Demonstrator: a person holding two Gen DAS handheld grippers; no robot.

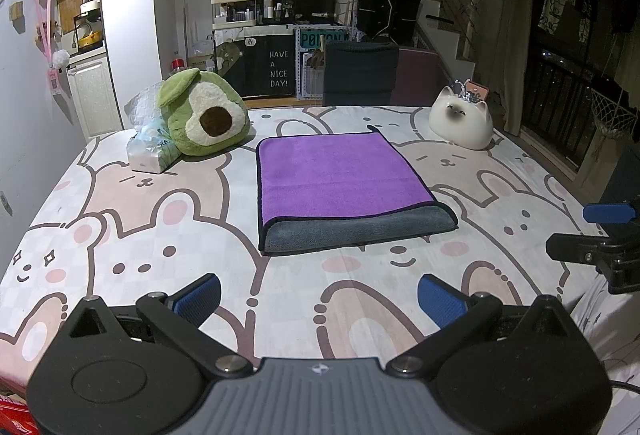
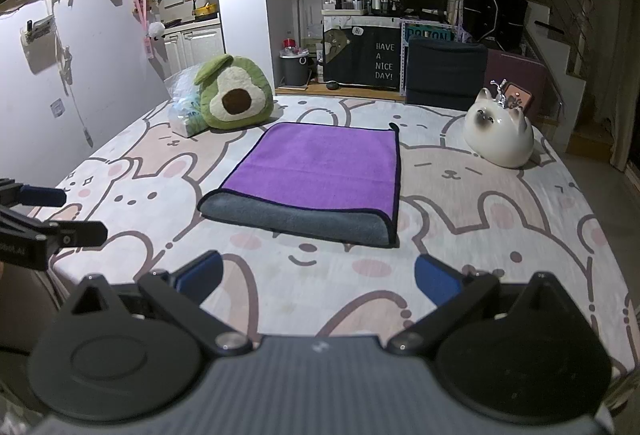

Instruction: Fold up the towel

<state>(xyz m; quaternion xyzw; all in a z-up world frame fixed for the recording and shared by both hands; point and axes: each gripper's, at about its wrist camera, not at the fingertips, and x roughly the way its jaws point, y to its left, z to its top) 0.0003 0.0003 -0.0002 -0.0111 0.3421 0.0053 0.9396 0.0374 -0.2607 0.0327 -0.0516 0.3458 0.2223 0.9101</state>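
A purple towel (image 1: 340,175) with a grey underside lies flat on the bunny-print table (image 1: 160,227), folded over so a grey band shows along its near edge. It also shows in the right wrist view (image 2: 316,171). My left gripper (image 1: 319,301) is open and empty, hovering above the table in front of the towel's near edge. My right gripper (image 2: 319,277) is open and empty, also short of the towel's near edge. The right gripper shows at the right edge of the left wrist view (image 1: 600,235); the left gripper shows at the left edge of the right wrist view (image 2: 44,215).
An avocado plush (image 1: 204,115) and a tissue pack (image 1: 150,151) sit at the far left of the table. A white ceramic cat (image 1: 460,123) stands at the far right. A dark chair (image 1: 360,73) is behind the table's far edge.
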